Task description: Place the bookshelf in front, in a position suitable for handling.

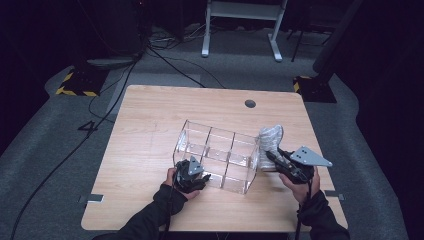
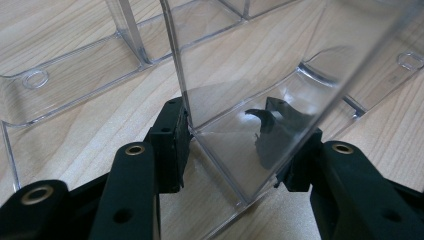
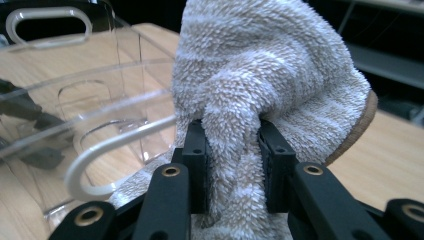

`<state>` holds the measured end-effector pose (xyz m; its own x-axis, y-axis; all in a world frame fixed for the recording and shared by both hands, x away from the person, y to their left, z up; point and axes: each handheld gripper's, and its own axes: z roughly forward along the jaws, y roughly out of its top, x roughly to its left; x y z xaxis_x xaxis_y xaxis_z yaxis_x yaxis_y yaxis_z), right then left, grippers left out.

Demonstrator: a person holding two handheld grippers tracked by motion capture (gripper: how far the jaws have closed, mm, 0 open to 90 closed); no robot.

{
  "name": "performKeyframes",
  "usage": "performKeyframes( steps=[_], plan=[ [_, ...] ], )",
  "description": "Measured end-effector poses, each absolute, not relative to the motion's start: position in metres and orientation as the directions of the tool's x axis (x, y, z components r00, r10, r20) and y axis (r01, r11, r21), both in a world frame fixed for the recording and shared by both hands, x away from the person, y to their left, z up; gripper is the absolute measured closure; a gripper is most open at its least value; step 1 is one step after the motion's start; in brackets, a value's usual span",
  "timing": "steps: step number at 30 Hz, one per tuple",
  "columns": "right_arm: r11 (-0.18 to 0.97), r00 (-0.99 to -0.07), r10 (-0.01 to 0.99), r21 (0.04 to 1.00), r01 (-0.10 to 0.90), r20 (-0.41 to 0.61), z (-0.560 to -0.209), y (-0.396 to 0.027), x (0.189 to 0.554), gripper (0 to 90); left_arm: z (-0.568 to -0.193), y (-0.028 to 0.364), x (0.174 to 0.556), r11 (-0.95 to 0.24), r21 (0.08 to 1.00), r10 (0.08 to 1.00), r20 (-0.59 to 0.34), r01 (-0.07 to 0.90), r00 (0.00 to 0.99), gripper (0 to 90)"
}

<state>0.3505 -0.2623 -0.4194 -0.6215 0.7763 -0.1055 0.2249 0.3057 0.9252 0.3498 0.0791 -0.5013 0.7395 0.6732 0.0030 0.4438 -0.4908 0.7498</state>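
While my left gripper [image 2: 232, 160] clamps the near-left corner of the clear organiser [image 1: 215, 150], mid-table toward the near edge, my right gripper [image 3: 232, 175] is pinched tight on a fold of the white towel [image 3: 270, 70], held up just off the box's right end. Looks like the loading step: next I'd swing the towel over a compartment & drop it in w/o tipping the box. No labels or writing visible.

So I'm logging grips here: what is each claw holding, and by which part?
The left claw clamps a corner of the clear organizer. The right claw pinches a fold of the towel.
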Motion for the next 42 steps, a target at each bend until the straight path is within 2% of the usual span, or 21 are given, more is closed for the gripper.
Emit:
performKeyframes(
  steps=[7, 16, 20, 22, 29, 32, 36, 42],
  plan=[
    [0.322, -0.642, 0.766, 0.887, 0.332, -0.038, -0.453, -0.255, 0.363, 70.6, -0.501, 0.079, 0.35, -0.491, 0.749, 0.674, 0.004, 0.444, 0.739, 54.6],
    [0.454, -0.684, 0.727, 0.783, 0.425, -0.05, -0.49, -0.245, 0.361, 70.3, -0.501, 0.079, 0.35, -0.49, 0.751, 0.674, 0.005, 0.443, 0.738, 54.6],
    [0.472, -0.702, 0.71, 0.776, 0.419, -0.053, -0.488, -0.248, 0.353, 70.3, -0.501, 0.079, 0.349, -0.491, 0.75, 0.674, 0.006, 0.443, 0.739, 54.6],
    [0.448, -0.715, 0.698, 0.801, 0.396, -0.037, -0.48, -0.254, 0.345, 70.4, -0.501, 0.079, 0.349, -0.492, 0.75, 0.674, 0.007, 0.442, 0.739, 54.5],
    [0.318, -0.723, 0.69, 0.909, 0.268, -0.028, -0.432, -0.271, 0.308, 70.8, -0.501, 0.078, 0.349, -0.492, 0.75, 0.674, 0.008, 0.442, 0.739, 54.5],
    [0.303, -0.745, 0.666, 0.929, 0.213, -0.047, -0.419, -0.269, 0.293, 70.8, -0.501, 0.078, 0.349, -0.492, 0.75, 0.674, 0.007, 0.442, 0.738, 54.5],
    [0.361, -0.764, 0.639, 0.913, 0.19, -0.094, -0.426, -0.258, 0.288, 70.7, -0.501, 0.078, 0.349, -0.491, 0.751, 0.674, 0.006, 0.442, 0.739, 54.5],
    [0.439, -0.778, 0.625, 0.854, 0.28, -0.066, -0.462, -0.245, 0.295, 70.7, -0.501, 0.078, 0.349, -0.491, 0.751, 0.674, 0.006, 0.442, 0.739, 54.5]
  ],
)
